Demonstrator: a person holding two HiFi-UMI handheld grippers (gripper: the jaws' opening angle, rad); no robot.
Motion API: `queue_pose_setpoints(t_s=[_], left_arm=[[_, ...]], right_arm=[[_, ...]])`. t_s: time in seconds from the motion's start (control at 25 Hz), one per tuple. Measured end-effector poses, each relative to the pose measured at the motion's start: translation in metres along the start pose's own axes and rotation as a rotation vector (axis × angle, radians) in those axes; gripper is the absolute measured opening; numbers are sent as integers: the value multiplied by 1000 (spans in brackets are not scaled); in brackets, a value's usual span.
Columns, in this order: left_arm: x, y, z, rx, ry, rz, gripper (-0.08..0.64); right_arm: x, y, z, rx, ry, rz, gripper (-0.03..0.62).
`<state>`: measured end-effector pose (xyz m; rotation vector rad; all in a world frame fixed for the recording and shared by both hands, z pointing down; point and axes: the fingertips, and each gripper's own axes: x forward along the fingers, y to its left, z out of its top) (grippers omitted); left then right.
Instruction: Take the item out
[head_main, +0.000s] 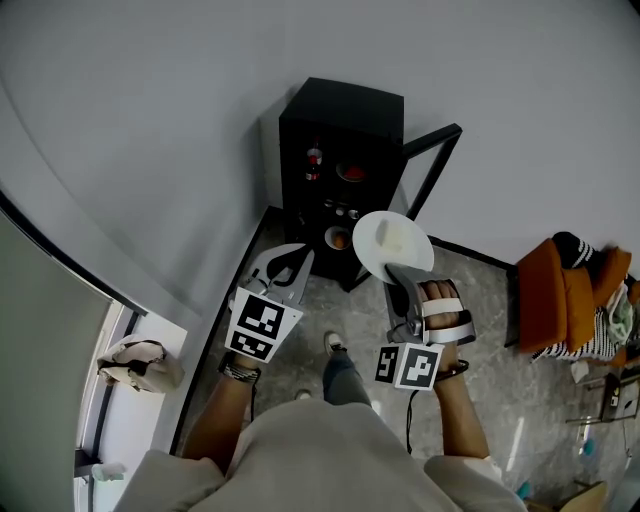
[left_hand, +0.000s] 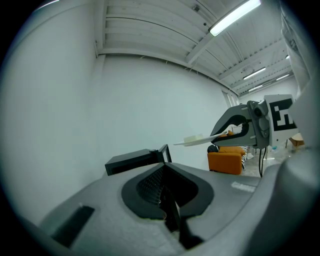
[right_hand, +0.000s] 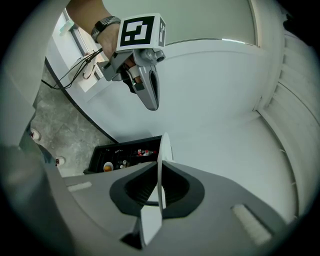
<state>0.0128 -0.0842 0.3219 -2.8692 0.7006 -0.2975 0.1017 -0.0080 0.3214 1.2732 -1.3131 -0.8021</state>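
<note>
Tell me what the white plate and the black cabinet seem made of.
Plate: likely ceramic or melamine, smooth white; thin rim, soft sheen.
Cabinet: probably painted metal or laminate, matte black; flat sharp-edged panels, no glare.

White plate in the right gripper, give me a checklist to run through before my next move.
1. Right gripper shut on the white plate: ok.
2. Plate out of the black cabinet and apart from it: ok.
3. Plate held roughly level: ok in the left gripper view.
4. Pale thing lying on the plate, what it is and whether it is steady: cannot tell.
5. Left gripper empty, jaws together: ok.
6. Cabinet door closed: not ok, it stands open.
</note>
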Motion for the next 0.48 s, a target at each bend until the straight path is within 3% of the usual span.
queue_pose_setpoints(t_s=[0.48], left_arm=[[3, -1, 1, 0, 4, -7, 5]], right_arm=[[-1, -4, 5, -6, -10, -5, 26]])
